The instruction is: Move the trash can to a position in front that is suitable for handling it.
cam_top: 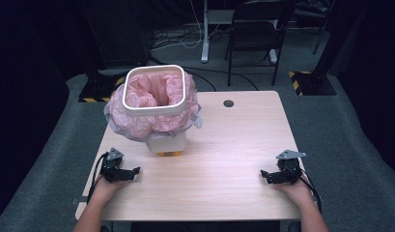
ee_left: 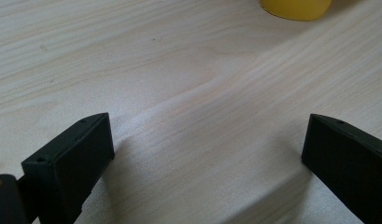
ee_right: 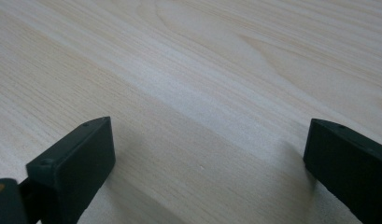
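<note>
A bin is set on the table at its far left, a bag draped over its rim. The left gripper is rested near-left, before the bin; the right gripper near-right, well apart.

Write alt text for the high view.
A small white bin lined with a pink bag stands at the far left of a light wooden table. The left gripper and right gripper rest near the front edge, jaws open and empty.
</note>
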Demonstrator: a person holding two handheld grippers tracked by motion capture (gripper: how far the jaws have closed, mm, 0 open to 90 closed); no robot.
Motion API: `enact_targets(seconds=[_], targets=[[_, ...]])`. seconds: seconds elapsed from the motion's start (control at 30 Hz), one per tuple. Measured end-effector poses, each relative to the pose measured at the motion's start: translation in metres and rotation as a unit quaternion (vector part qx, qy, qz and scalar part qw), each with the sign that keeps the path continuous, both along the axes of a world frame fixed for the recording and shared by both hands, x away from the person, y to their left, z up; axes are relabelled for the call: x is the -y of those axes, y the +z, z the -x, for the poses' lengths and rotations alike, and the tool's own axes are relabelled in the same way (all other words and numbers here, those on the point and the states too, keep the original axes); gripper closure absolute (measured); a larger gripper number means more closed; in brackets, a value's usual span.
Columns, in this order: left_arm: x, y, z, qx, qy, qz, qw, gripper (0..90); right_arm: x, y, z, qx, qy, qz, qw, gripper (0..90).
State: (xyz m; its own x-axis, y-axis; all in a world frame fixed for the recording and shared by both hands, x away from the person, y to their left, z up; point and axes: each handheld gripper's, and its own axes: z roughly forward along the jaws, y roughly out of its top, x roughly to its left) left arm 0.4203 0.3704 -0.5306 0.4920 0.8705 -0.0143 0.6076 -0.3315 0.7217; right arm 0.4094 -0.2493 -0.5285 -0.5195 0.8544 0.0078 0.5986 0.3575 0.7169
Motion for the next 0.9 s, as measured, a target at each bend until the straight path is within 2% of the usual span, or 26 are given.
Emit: enact_targets(seconds=[0.2,0.3,0.5,0.7,0.8,0.9], targets=[[0.000,0.000,0.002,0.002,0.003,-0.002,1.0000,2.9,0.001,0.003,0.004,0.003,-0.009,-0.003,0.9999,14.0],[-0.001,0.001,0.003,0.001,0.003,-0.001,1.0000,4.5,0.001,0.004,0.004,0.001,-0.010,-0.002,0.9999,14.9],[-0.004,0.005,0.005,-0.001,0.003,-0.001,1.0000,16.4,0.000,0.006,0.006,-0.003,-0.002,0.000,1.0000,23.2],[-0.007,0.010,0.005,-0.018,0.001,-0.006,0.9998,25.1,-0.003,0.010,0.005,-0.012,-0.005,0.005,0.9999,31.2],[-0.009,0.012,0.006,-0.030,0.009,0.004,0.9995,27.6,-0.003,0.011,0.006,-0.017,-0.007,0.006,0.9998,34.2],[-0.010,0.016,0.006,-0.029,0.016,0.017,0.9993,28.3,-0.002,0.013,0.006,-0.022,-0.007,0.010,0.9997,37.0]])
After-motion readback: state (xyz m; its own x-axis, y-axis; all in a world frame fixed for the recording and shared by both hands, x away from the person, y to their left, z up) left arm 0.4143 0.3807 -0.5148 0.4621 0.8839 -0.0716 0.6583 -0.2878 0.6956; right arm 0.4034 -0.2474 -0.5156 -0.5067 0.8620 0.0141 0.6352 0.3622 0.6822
